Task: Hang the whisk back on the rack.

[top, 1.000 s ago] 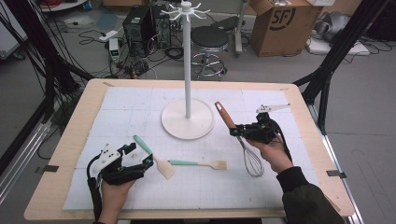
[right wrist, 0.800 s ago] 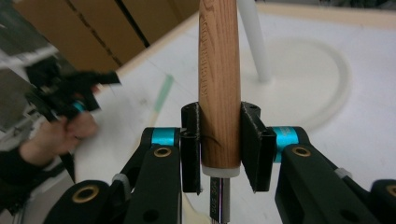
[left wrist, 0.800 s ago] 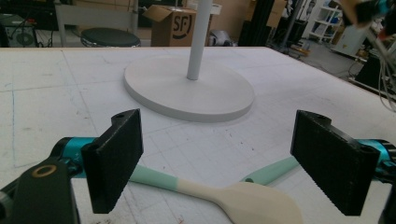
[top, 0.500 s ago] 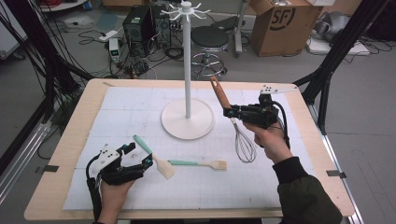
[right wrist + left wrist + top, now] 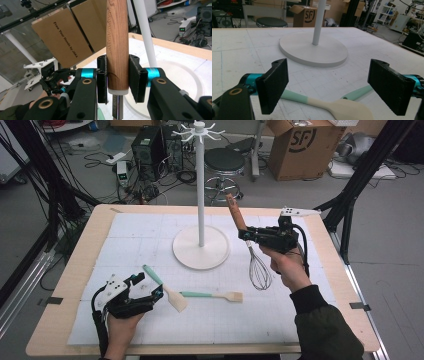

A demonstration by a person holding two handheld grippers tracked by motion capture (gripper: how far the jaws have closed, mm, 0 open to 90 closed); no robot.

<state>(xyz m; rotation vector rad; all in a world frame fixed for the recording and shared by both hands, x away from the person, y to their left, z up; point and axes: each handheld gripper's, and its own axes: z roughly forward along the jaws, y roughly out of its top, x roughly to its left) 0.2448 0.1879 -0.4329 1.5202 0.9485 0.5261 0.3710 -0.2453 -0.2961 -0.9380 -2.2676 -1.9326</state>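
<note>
the right gripper (image 5: 246, 236) pinched the whisk (image 5: 251, 254) by its wooden handle, held off the table, wires hanging down, just right of the white stand (image 5: 201, 240); the left gripper (image 5: 150, 287) rested on the mat with jaws spread wide above 1 of 2 green-handled spatulas (image 5: 165, 286); the other spatula (image 5: 212, 295) lay beside it.

Table (image 5: 75, 285): stand (image 5: 201, 247), two spatulas (image 5: 165, 287).
</note>
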